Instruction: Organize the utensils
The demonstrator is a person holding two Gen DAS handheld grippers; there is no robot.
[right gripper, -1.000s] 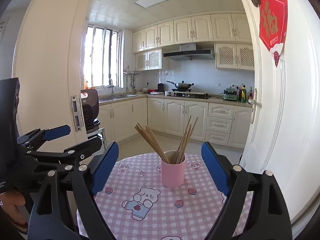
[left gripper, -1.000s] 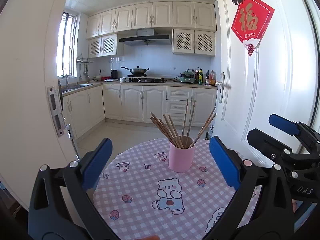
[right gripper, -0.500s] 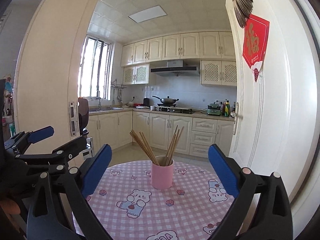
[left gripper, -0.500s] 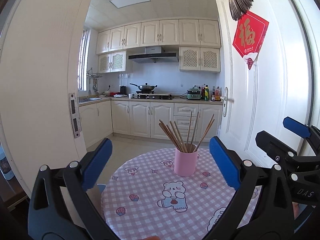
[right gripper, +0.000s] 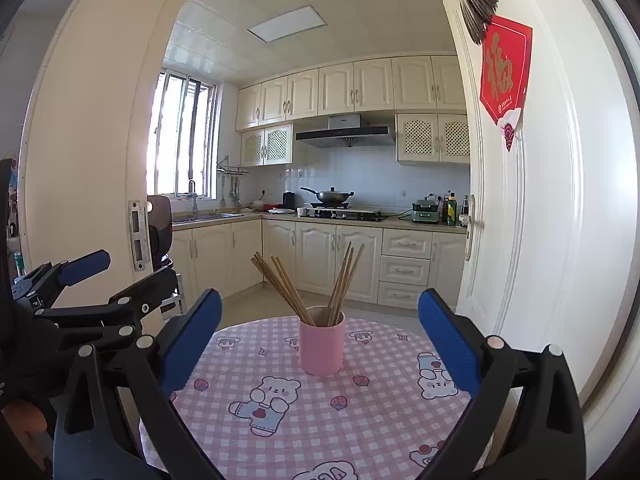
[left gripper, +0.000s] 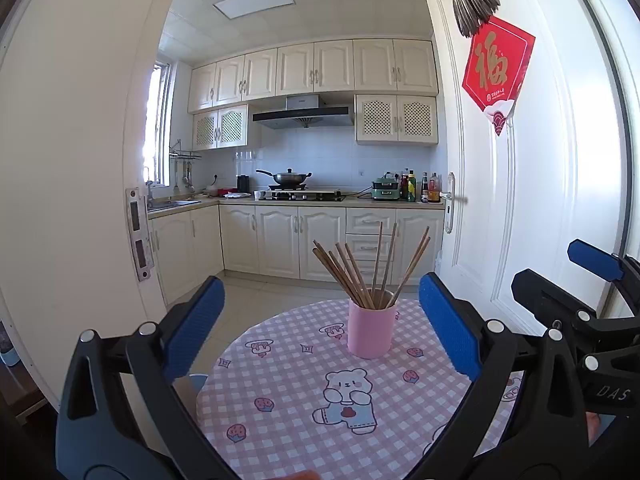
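Now: both claws wide, empty | cup (right gripper: 321,346) mid-table (right gripper: 400,412), rim clear | door (right gripper: 532,240) right

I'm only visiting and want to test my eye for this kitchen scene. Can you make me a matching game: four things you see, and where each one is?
Things:
1. chopsticks
2. cup
3. wok
4. red sign

Places:
A. on the stove
B. hanging on the door
C. standing in the cup
D. on the checked tablecloth

Pairs: 1-C, 2-D, 3-A, 4-B
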